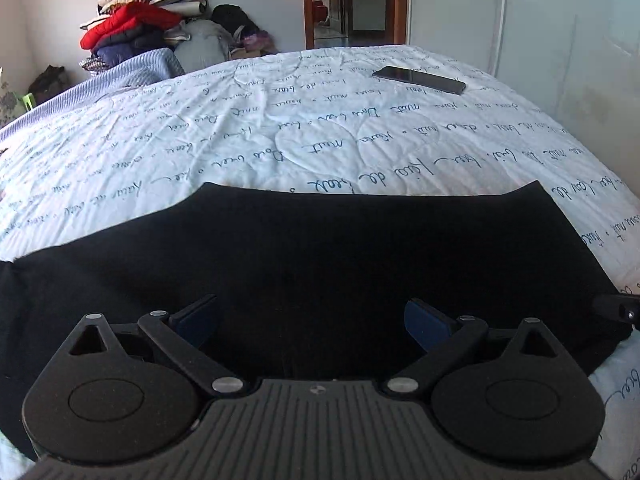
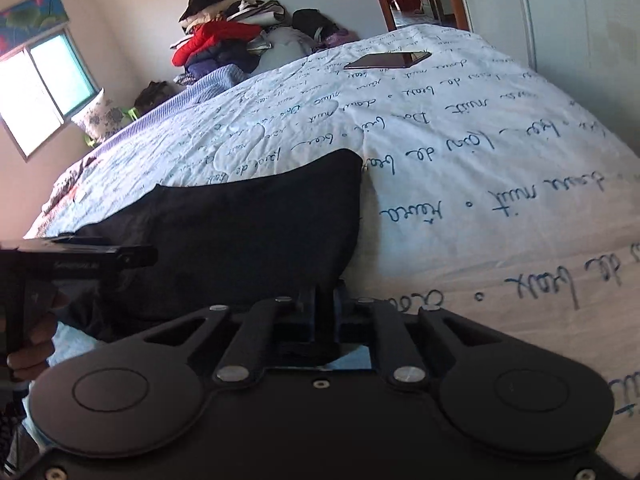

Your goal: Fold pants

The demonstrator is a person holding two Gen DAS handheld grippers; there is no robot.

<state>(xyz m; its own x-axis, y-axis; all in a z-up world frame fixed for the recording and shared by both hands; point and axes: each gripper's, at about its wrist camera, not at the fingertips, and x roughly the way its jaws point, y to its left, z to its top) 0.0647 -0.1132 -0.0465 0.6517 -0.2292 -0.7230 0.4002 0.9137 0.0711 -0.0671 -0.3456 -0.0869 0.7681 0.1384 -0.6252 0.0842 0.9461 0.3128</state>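
The black pants (image 1: 312, 256) lie flat on the white bedspread (image 1: 280, 120), near the front edge of the bed. My left gripper (image 1: 308, 324) hovers low over their near part, jaws wide open and empty. In the right wrist view the pants (image 2: 240, 232) lie left of centre. My right gripper (image 2: 326, 300) is at their near right corner with the fingers closed together; dark cloth appears pinched between them. The left gripper's body (image 2: 80, 260) shows at the left edge there.
A black phone (image 1: 420, 80) lies on the far right of the bed. A blue blanket (image 1: 132, 72) and a pile of clothes (image 1: 140, 28) sit at the far left. A doorway (image 1: 352, 0) is behind the bed, a window (image 2: 44, 88) at left.
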